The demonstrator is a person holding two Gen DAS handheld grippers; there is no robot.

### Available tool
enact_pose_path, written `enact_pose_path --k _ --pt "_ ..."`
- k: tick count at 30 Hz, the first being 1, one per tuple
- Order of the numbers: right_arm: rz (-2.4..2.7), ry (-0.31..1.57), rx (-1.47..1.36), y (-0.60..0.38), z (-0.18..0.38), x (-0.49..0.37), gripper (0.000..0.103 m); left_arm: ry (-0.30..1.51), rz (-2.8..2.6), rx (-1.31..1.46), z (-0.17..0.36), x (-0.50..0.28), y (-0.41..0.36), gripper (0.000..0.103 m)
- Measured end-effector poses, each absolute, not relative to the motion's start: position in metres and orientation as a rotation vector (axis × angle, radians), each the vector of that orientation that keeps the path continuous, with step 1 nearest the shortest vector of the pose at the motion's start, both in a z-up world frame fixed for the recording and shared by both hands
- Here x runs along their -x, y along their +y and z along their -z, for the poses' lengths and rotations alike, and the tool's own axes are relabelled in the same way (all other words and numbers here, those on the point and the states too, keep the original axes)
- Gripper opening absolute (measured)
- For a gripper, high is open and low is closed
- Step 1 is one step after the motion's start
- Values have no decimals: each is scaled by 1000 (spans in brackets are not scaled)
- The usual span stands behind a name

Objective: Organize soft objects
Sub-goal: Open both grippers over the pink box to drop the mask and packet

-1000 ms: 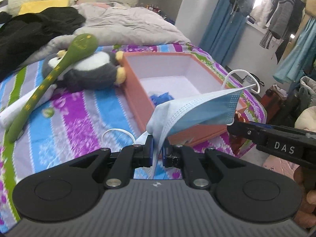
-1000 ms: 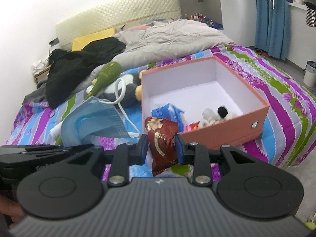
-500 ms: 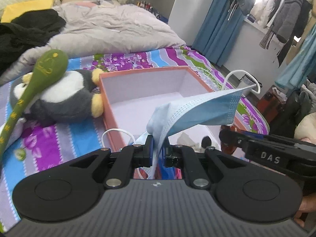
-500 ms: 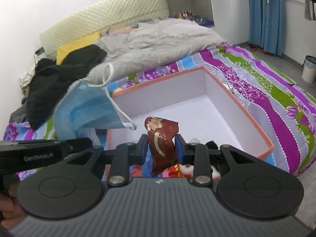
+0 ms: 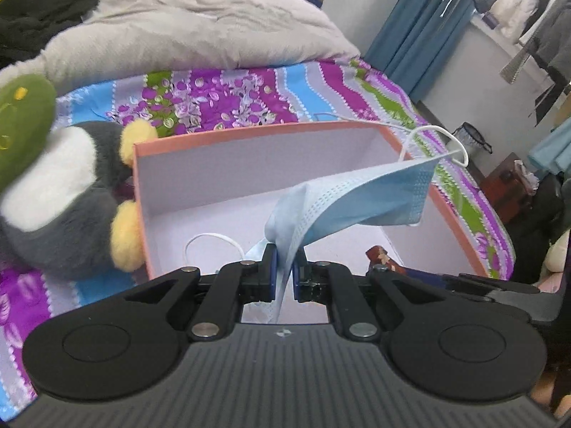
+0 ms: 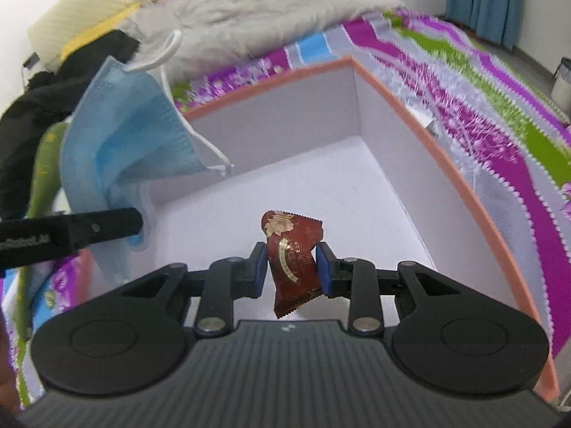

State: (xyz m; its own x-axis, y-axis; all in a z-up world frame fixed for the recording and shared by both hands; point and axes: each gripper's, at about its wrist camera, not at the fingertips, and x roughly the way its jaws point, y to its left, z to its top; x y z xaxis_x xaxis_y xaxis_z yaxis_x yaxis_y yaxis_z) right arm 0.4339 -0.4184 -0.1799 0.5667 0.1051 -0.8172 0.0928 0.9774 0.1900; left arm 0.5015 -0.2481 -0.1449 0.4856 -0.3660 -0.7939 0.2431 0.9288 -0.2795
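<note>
Now, over the box:
Left gripper [image 5: 283, 273]: black, blue pads clenched on a thin fold of the surgical mask [image 5: 360, 199]; poised above the box's near end.
Surgical mask: pale blue, pleated non-woven fabric, dotted seam along the edge, arching up and right over the box; white elastic ear loop [image 5: 437, 141] curling off its far corner.
Right gripper [image 6: 292, 271]: pads pressed on both sides of the snack packet [image 6: 294, 260], held above the box floor.
Snack packet: dark red glossy foil, gold print, serrated ends, upright and slightly twisted.
Box [image 6: 389, 82]: rectangular, salmon-orange rim, smooth pale lilac walls and floor, resting on the bed.
Bedsheet [image 5: 242, 96]: wavy stripes, purple, blue, green, floral print.
Plush penguin [image 5: 60, 192]: fuzzy grey and white, yellow feet, touching the box's left wall.
Quilt [image 5: 200, 25]: grey, rumpled, behind the box.
</note>
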Motion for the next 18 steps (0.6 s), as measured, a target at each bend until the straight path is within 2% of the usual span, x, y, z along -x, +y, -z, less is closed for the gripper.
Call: enact_pose_path --k 4,5,6,7,8,10,11,18 --pt "-14 1002 -236 -421 193 -445 34 1027 379 111 160 -517 -257 12" --pt "-12 1006 -224 -420 193 -445 34 1042 375 100 163 -521 -259 17" --pt "-14 1009 -214 -419 193 -444 35 1048 372 96 165 -523 -259 23" --pt "-19 1011 -209 -419 192 -444 36 1051 368 92 167 -523 -260 43" --pt "-20 1011 -205 -419 190 -442 41 1046 360 91 166 -523 -259 55" --pt "-16 1002 -199 -421 186 -442 49 1024 367 88 164 -519 -258 56" --pt "-16 995 -200 -421 182 -440 50 1017 371 89 161 -516 -257 56" --pt "-16 936 -209 -423 150 -422 50 963 366 89 124 -485 -244 55"
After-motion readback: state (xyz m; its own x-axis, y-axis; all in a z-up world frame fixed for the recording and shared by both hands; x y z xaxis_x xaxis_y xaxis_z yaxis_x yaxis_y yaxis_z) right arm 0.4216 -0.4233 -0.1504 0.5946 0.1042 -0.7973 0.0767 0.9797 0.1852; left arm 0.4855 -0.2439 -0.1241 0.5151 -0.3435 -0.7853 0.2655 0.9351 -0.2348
